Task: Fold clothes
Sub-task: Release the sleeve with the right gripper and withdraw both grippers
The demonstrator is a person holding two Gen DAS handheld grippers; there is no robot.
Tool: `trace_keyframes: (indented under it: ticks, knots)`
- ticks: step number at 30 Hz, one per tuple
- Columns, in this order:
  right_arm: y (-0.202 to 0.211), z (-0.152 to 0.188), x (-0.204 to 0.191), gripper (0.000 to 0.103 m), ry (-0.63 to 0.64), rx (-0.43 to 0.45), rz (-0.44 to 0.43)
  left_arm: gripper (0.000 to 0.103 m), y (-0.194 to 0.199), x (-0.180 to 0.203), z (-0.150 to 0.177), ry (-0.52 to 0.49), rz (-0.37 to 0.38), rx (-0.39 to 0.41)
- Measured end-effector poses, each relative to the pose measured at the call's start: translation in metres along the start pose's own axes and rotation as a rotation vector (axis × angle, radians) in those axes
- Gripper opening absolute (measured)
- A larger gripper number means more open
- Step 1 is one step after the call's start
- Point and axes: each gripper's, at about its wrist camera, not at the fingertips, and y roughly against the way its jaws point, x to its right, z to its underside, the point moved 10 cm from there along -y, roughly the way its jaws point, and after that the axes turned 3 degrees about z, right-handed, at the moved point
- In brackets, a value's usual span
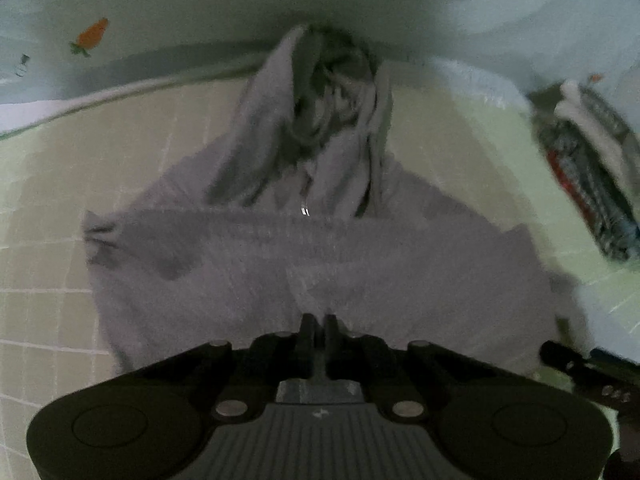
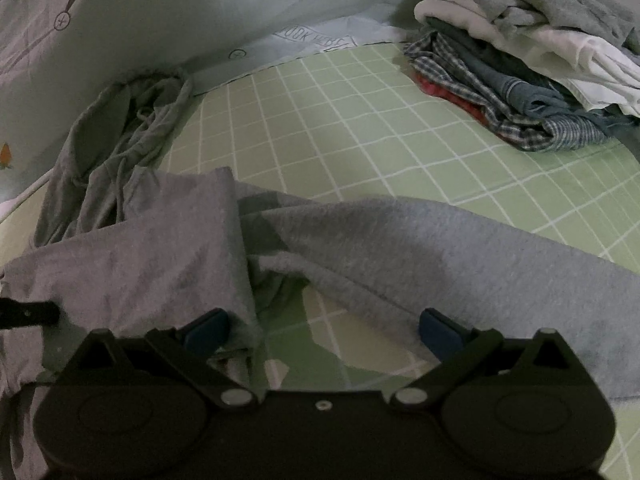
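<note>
A grey hooded sweatshirt (image 1: 304,248) lies on a green checked sheet (image 1: 48,184), its hood and drawstrings bunched at the far side by the wall. My left gripper (image 1: 319,322) is shut on the sweatshirt's near hem. In the right wrist view the same sweatshirt (image 2: 420,240) spreads across the sheet (image 2: 360,120), with one sleeve folded inward. My right gripper (image 2: 324,330) is open, its blue pads (image 2: 208,330) apart just above the cloth near a fold, holding nothing. The left gripper's tip (image 2: 28,314) shows at the left edge.
A pile of clothes (image 2: 520,68) sits at the far right of the sheet, also seen in the left wrist view (image 1: 588,160). A pale printed cloth (image 2: 160,12) rises behind the sheet like a wall. The right gripper's body (image 1: 588,376) shows at the right edge.
</note>
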Motion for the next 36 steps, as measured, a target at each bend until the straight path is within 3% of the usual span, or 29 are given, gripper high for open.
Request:
trace_keyframes:
  ticks: [6, 12, 14, 16, 18, 21, 24, 30, 36]
  knots:
    - [0.009, 0.000, -0.009, 0.103, 0.013, 0.011, -0.024, 0.005, 0.054, -0.046, -0.020, 0.043, -0.139, 0.141]
    - [0.017, 0.002, -0.008, 0.103, 0.009, 0.012, -0.024, 0.011, 0.055, -0.106, 0.003, 0.215, -0.238, 0.056]
    - [0.021, 0.001, -0.006, 0.103, 0.003, 0.024, -0.020, 0.024, 0.060, -0.112, 0.006, 0.226, -0.252, 0.051]
    - [0.025, 0.002, -0.001, 0.103, -0.019, 0.030, -0.016, 0.055, 0.067, -0.107, 0.005, 0.205, -0.257, 0.070]
    - [0.025, 0.004, 0.010, 0.103, -0.089, 0.013, -0.027, 0.074, 0.075, -0.099, 0.003, 0.173, -0.257, 0.099]
    - [0.026, 0.012, 0.031, 0.103, -0.188, -0.006, -0.039, 0.087, 0.085, -0.083, 0.001, 0.122, -0.276, 0.121]
    - [0.030, 0.022, 0.051, 0.103, -0.272, -0.016, -0.038, 0.089, 0.095, -0.067, 0.002, 0.088, -0.286, 0.134]
    - [0.044, 0.026, 0.110, 0.103, -0.173, 0.083, 0.138, 0.092, 0.113, -0.040, 0.017, 0.084, -0.266, 0.149]
    - [0.032, 0.033, 0.181, 0.103, -0.185, 0.107, 0.237, 0.092, 0.128, -0.025, 0.035, 0.071, -0.297, 0.146]
